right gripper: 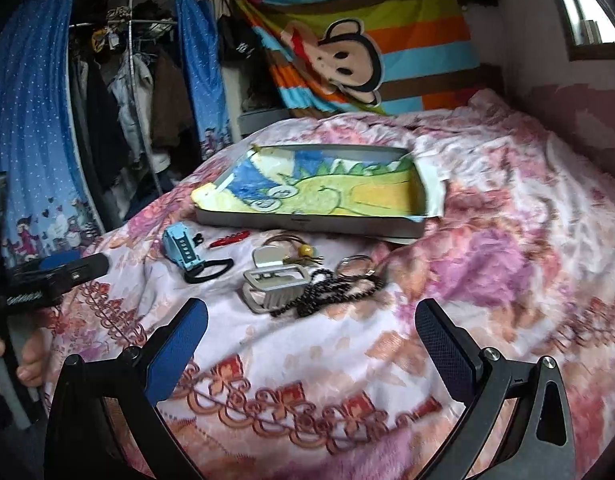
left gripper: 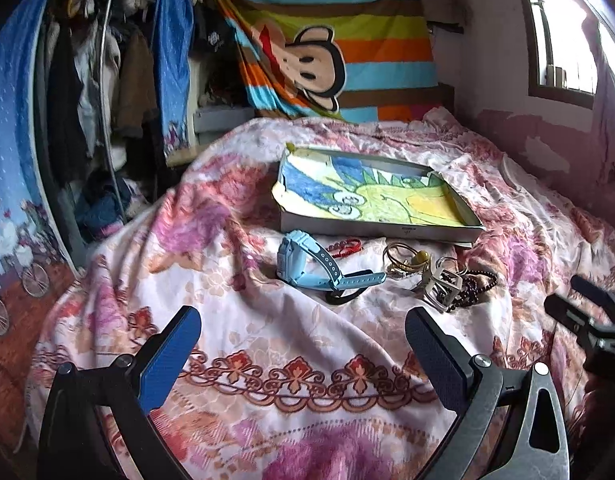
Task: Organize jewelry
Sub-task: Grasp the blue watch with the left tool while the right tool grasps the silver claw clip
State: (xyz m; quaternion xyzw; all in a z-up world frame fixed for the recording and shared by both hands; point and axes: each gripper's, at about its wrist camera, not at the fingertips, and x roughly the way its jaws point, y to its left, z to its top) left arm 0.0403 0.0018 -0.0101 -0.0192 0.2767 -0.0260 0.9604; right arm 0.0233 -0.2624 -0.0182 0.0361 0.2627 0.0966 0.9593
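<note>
At the centre of the frame, on the flowered bedspread [left gripper: 267,344], one light-blue watch [left gripper: 307,264], one red bracelet [left gripper: 345,247], one dark bead string [right gripper: 331,294] and gold bangles [left gripper: 401,258] are seen before one shallow tray [left gripper: 387,234]. The left gripper [left gripper: 303,330] and the right gripper [right gripper: 311,320] are held with jaws spread, empty.

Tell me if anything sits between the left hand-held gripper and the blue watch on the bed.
Nothing visible does. The left hand-held gripper is open and empty, and only bare floral blanket lies between it and the blue watch.
</note>
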